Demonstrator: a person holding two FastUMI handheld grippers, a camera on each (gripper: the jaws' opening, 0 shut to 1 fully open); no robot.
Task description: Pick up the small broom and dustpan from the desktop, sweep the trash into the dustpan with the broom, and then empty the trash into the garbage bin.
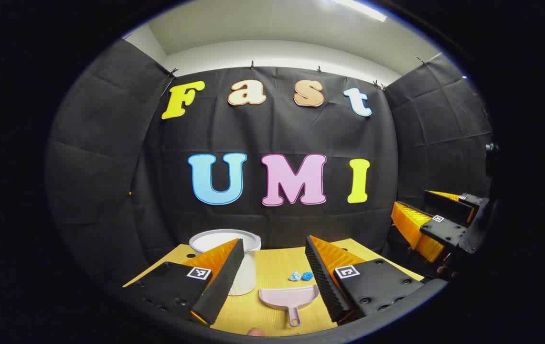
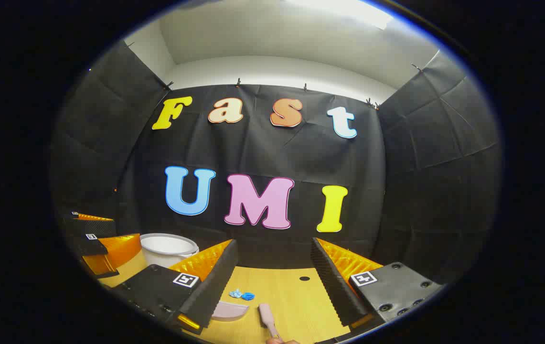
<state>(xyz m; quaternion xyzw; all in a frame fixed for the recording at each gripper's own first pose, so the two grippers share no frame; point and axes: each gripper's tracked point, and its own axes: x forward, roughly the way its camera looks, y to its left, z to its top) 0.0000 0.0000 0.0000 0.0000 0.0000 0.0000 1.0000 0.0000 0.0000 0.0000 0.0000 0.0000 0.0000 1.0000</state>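
Note:
A pale pink dustpan (image 1: 289, 297) lies on the wooden desktop (image 1: 272, 267) with its handle toward me, between the open fingers of my left gripper (image 1: 274, 279). Two small blue scraps of trash (image 1: 300, 276) sit just beyond it. A white garbage bin (image 1: 231, 248) stands at the back left, partly behind my left finger. In the right gripper view the pink broom (image 2: 267, 317) lies below my open right gripper (image 2: 272, 282), with the dustpan (image 2: 229, 310), the trash (image 2: 242, 295) and the bin (image 2: 167, 248) to its left. Both grippers hover above the desk and hold nothing.
The right gripper (image 1: 437, 224) shows at the right edge of the left gripper view, and the left gripper (image 2: 98, 246) at the left edge of the right gripper view. A small dark hole (image 2: 304, 278) marks the desktop. Black cloth walls close in the back and sides.

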